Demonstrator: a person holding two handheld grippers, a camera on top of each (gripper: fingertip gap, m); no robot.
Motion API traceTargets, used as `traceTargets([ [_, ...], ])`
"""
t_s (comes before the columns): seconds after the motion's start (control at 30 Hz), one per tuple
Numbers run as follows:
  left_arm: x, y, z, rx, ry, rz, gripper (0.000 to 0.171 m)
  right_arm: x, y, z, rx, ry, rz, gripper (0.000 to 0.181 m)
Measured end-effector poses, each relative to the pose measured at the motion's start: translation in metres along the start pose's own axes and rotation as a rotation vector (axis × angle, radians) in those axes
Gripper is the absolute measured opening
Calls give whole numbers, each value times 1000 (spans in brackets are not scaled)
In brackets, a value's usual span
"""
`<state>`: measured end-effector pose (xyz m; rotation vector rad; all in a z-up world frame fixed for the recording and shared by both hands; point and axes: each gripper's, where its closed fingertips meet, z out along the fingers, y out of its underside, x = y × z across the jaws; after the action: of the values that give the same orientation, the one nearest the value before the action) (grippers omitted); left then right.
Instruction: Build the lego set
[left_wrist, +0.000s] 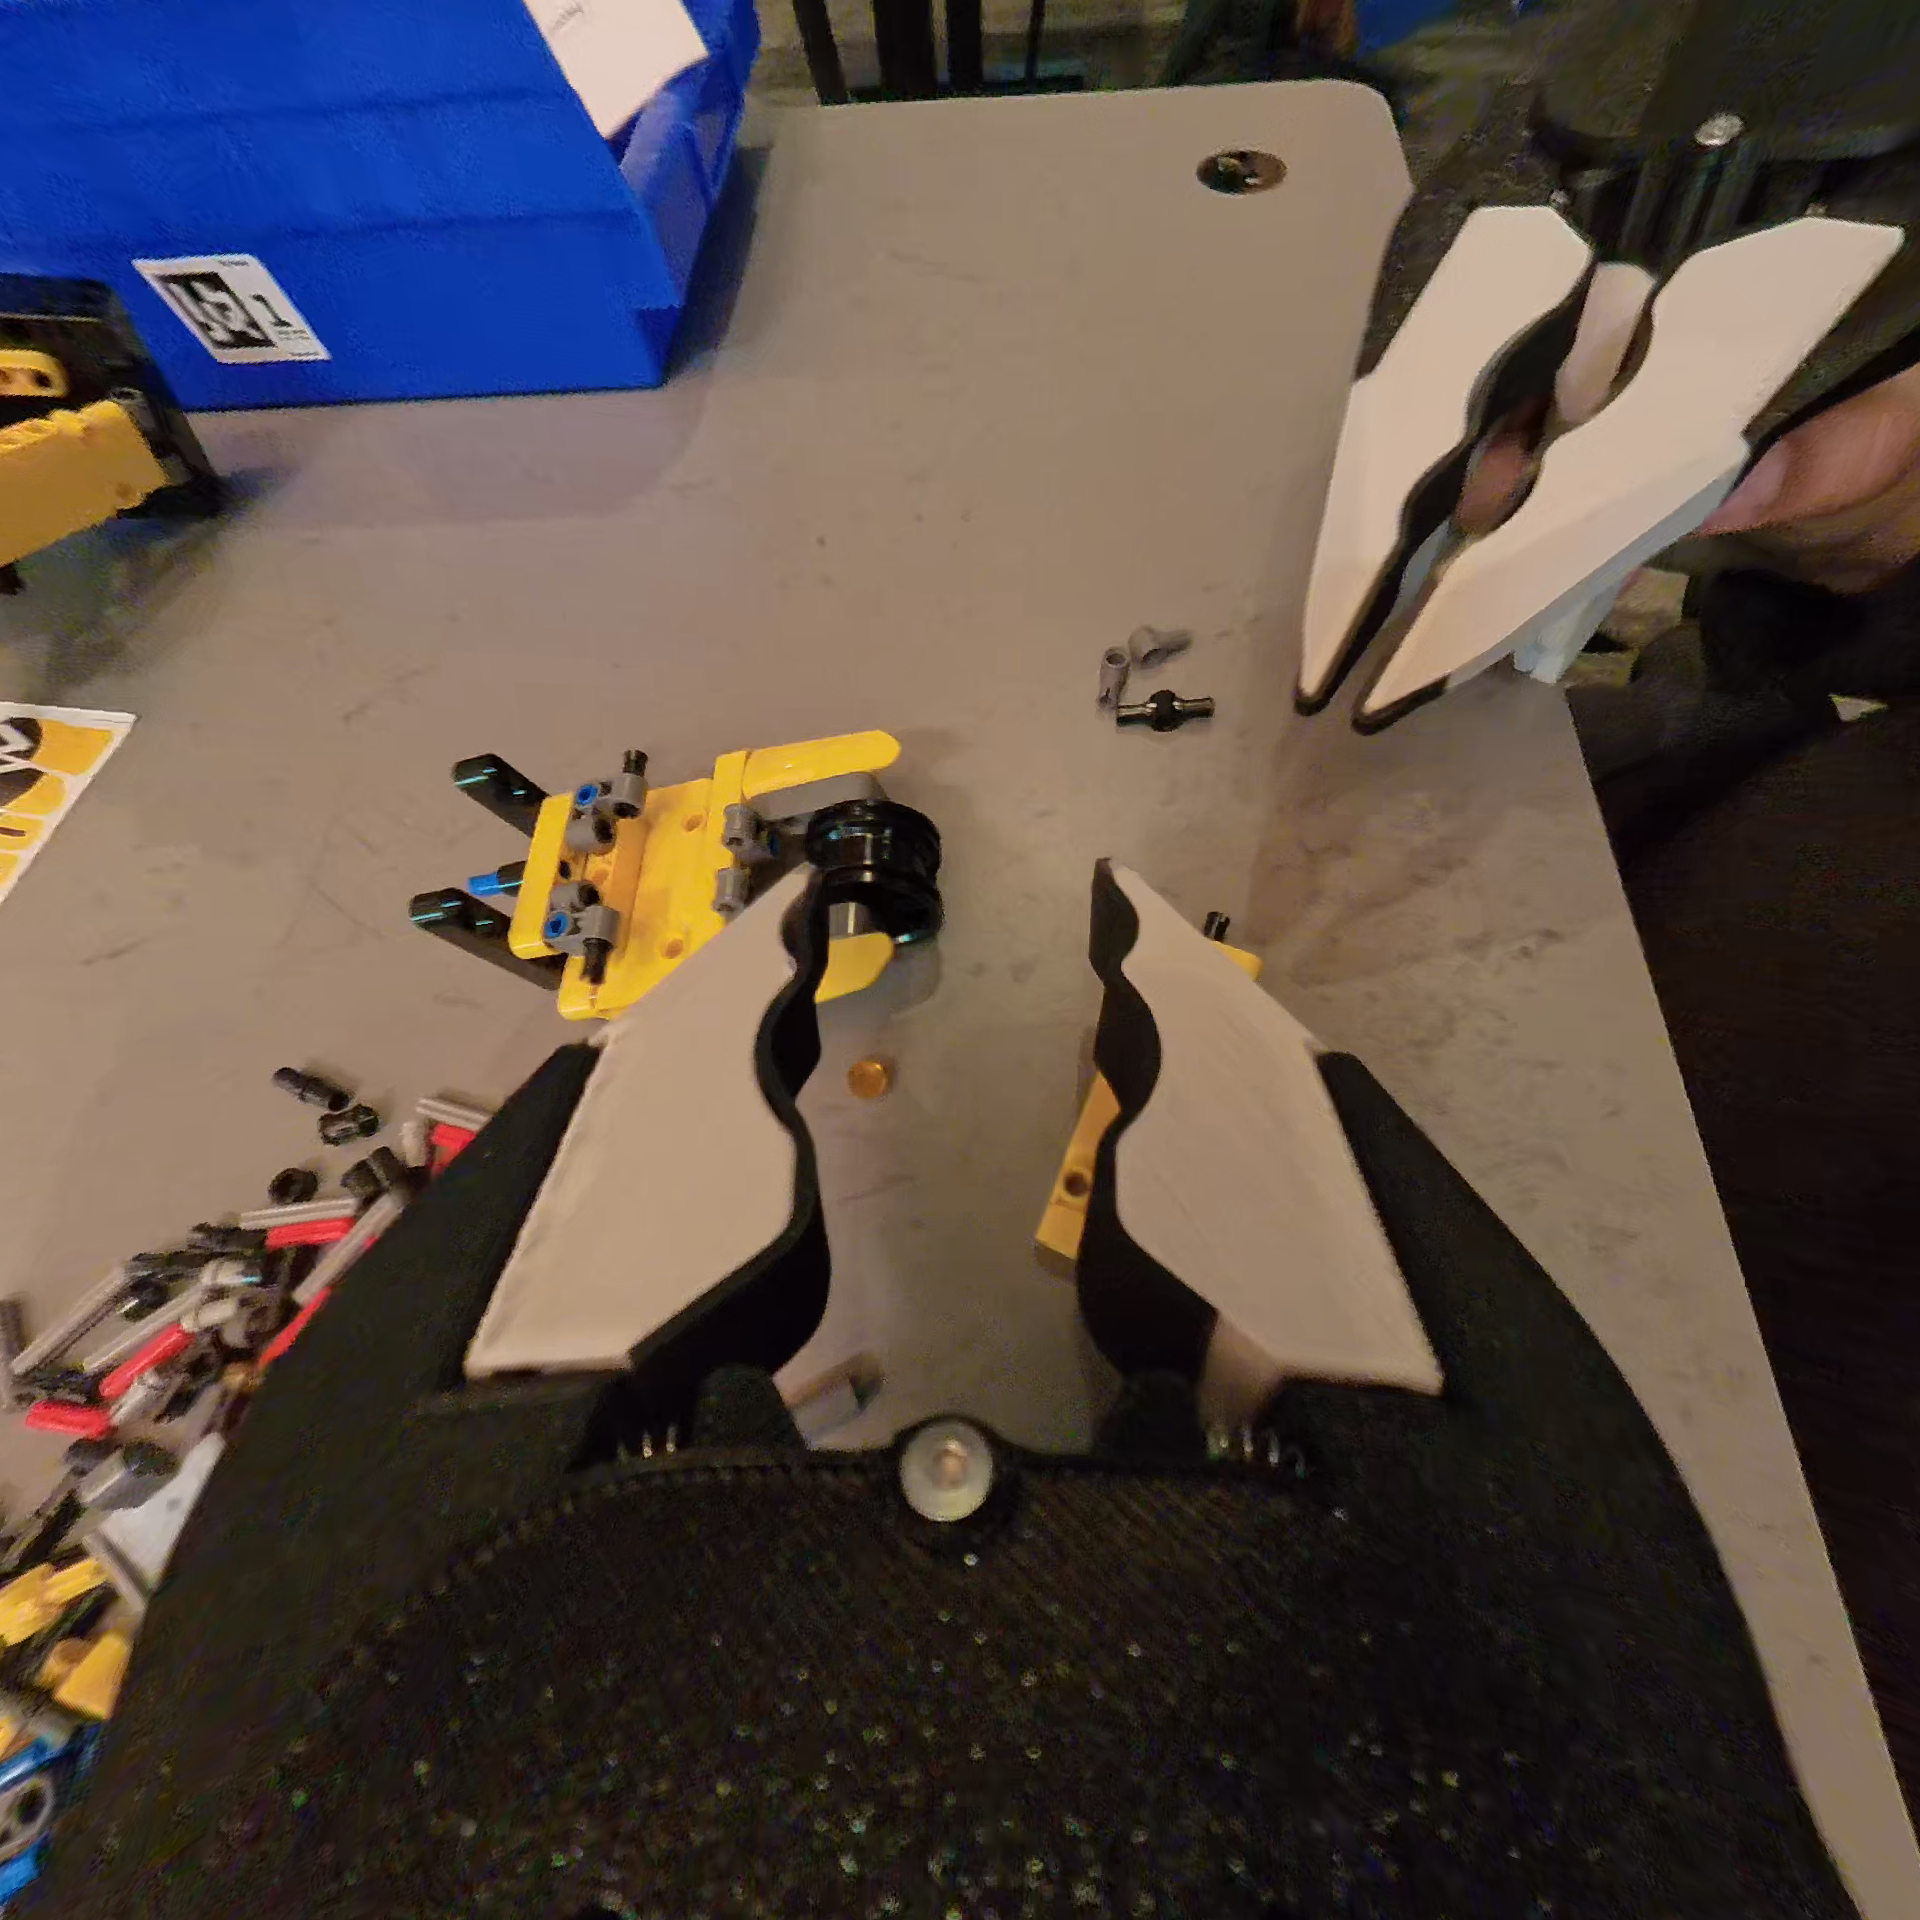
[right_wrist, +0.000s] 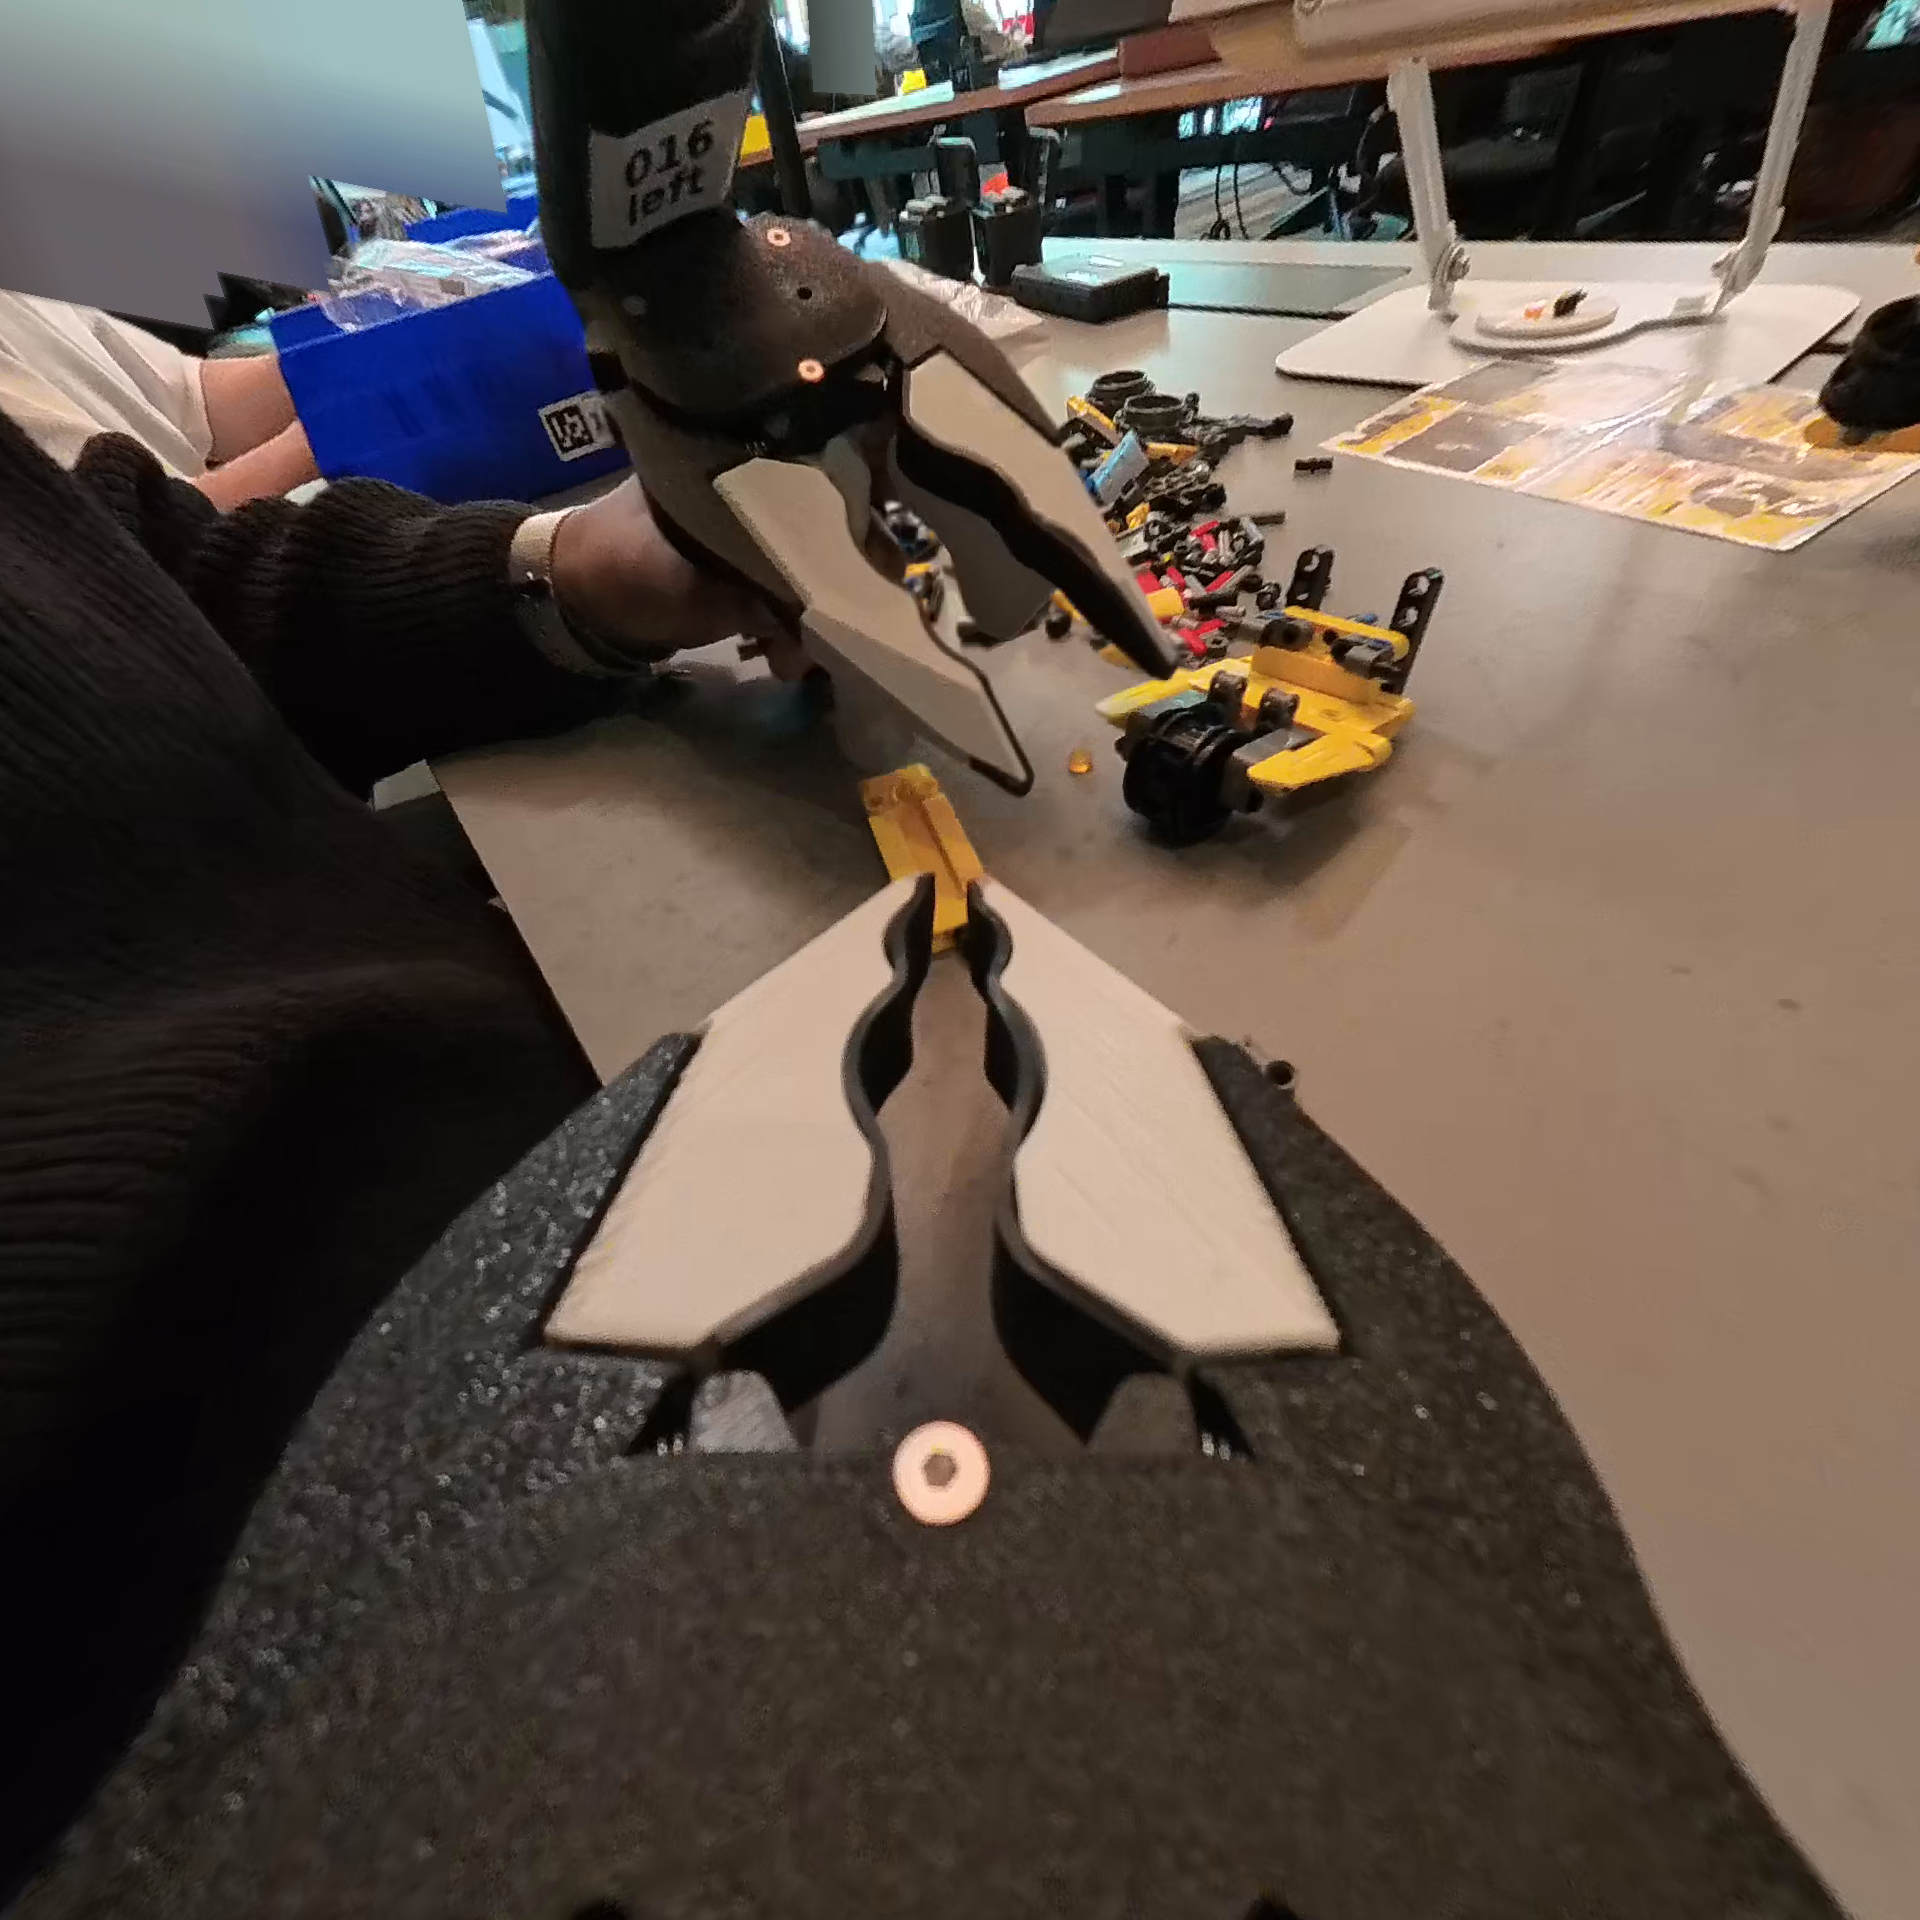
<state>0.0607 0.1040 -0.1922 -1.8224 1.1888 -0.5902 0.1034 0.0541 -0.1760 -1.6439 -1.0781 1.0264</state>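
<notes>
My left gripper (left_wrist: 956, 878) is open and empty, low over the grey table (left_wrist: 987, 416). Its left finger overlaps a yellow brick assembly (left_wrist: 665, 862) with a black wheel (left_wrist: 873, 852). A yellow beam (left_wrist: 1081, 1174) lies partly hidden under its right finger, and a small orange stud (left_wrist: 869, 1077) lies between the fingers. My right gripper (right_wrist: 951, 888) is shut with only a thin gap and holds nothing. It hovers at the table's right side (left_wrist: 1342, 709), pointing at the beam (right_wrist: 920, 826). The right wrist view also shows the left gripper (right_wrist: 1091, 722) and the assembly (right_wrist: 1278, 707).
A blue bin (left_wrist: 364, 187) stands at the back left beside another yellow and black model (left_wrist: 73, 457). A pile of small pins and axles (left_wrist: 208, 1299) lies at the left. A few grey and black connectors (left_wrist: 1153, 686) lie near the right edge. Printed sheets (right_wrist: 1610, 457) and a white stand (right_wrist: 1558, 312) lie farther off.
</notes>
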Motion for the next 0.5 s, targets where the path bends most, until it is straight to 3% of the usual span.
traceTargets([
  [0.13, -7, -6, -7, 33, -26, -7, 48, 5, -16, -14, 133, 23, 29, 1],
  [0.27, 2, -10, -9, 66, 36, -11, 48, 22, -27, -30, 241, 49, 160, 7],
  [0.37, 12, -4, -5, 36, 93, 14, 48, 34, -17, -27, 149, 88, 211, 24],
  [0.5, 36, 7, -2, -42, 227, 55, 46, 37, 8, -13, -61, 159, 121, 24],
])
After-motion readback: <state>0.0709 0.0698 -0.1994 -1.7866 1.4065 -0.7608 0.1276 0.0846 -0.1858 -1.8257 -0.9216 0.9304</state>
